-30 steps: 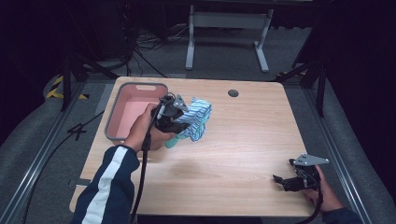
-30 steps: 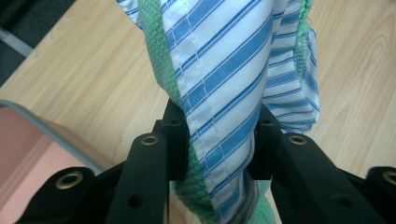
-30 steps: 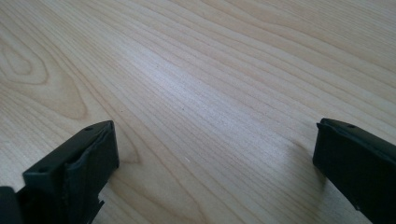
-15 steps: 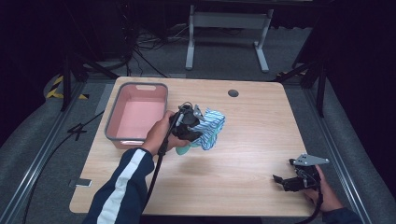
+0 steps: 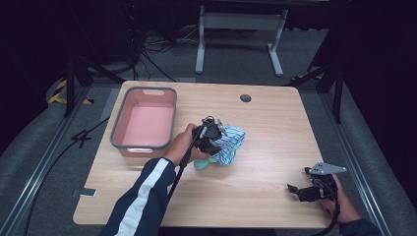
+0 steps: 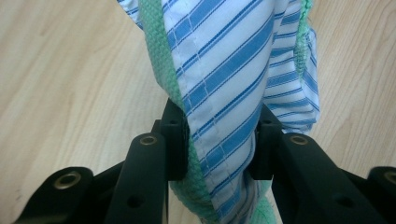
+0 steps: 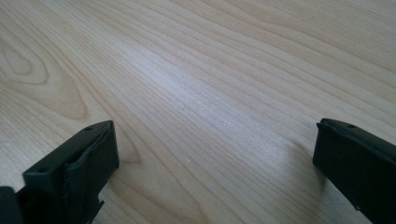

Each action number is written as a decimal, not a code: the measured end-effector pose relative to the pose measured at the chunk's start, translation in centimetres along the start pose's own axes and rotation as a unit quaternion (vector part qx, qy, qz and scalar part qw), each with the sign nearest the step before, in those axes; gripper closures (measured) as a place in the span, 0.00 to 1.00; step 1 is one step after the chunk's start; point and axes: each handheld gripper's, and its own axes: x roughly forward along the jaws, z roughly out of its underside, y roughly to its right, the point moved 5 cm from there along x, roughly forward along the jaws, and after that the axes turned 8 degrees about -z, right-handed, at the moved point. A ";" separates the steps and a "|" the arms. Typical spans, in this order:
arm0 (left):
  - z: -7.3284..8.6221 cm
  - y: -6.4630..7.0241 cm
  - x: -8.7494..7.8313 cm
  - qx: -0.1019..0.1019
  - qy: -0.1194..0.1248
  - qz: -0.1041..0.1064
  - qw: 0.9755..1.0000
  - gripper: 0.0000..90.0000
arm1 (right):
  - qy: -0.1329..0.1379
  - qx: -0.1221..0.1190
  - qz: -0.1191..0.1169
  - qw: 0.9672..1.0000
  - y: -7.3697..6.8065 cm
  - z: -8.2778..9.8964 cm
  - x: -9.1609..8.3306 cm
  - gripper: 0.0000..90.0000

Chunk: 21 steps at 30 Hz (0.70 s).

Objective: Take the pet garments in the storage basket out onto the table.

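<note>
1. Fingers [image 6: 175, 140] of my left gripper [image 6: 219, 140] pinch the blue-striped cloth [image 6: 233, 74] with its green edging
2. That cloth sits mid-table, at three o'clock from the pink tub [image 5: 143, 124]
3. My right gripper [image 7: 215, 163] rests spread over bare wooden table [image 7: 196, 70], at five o'clock from the cloth
</note>
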 end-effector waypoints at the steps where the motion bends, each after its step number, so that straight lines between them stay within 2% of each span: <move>1: 0.0 0.2 0.3 0.001 -0.005 0.004 1.000 0.74 | 0.000 0.000 0.000 1.000 0.0 0.0 0.0 0.01; 9: 0.1 1.5 2.6 0.009 -0.027 0.019 0.999 0.73 | 0.000 0.000 0.000 1.000 0.0 0.0 0.0 0.01; 12: 0.2 1.8 2.9 0.010 -0.036 0.024 0.999 0.72 | 0.000 0.000 0.000 1.000 0.0 0.0 0.0 0.01; 21: 0.6 2.3 4.5 0.010 -0.049 0.028 0.998 0.64 | -0.001 -0.001 -0.001 1.000 0.0 0.0 0.0 0.01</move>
